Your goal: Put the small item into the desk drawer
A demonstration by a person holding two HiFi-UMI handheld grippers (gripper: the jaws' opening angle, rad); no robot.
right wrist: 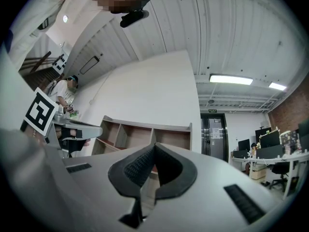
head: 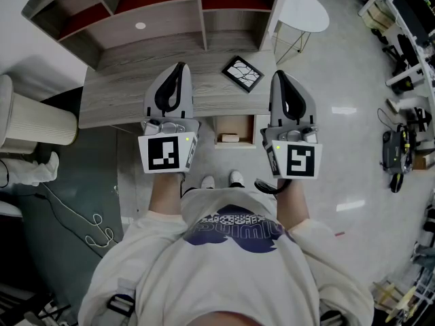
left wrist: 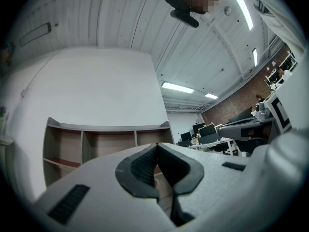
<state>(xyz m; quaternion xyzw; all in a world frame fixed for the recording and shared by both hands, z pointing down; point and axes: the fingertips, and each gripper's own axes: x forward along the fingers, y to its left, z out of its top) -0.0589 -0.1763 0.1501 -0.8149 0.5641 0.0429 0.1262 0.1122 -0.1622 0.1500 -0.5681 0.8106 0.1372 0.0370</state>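
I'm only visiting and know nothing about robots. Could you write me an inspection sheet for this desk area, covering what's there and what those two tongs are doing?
Surface: grey wood-grain desk with a shelf unit at its back.
Job's things: drawer stands open; small pale item lies inside it.
Clutter: one black-and-white square tile on the desk.
Grippers: left tongs and right tongs both shut, nothing between them, held either side of the drawer.
Cables: white cord looped on the floor at the left.
Surroundings: white round table; more workbenches at the right.
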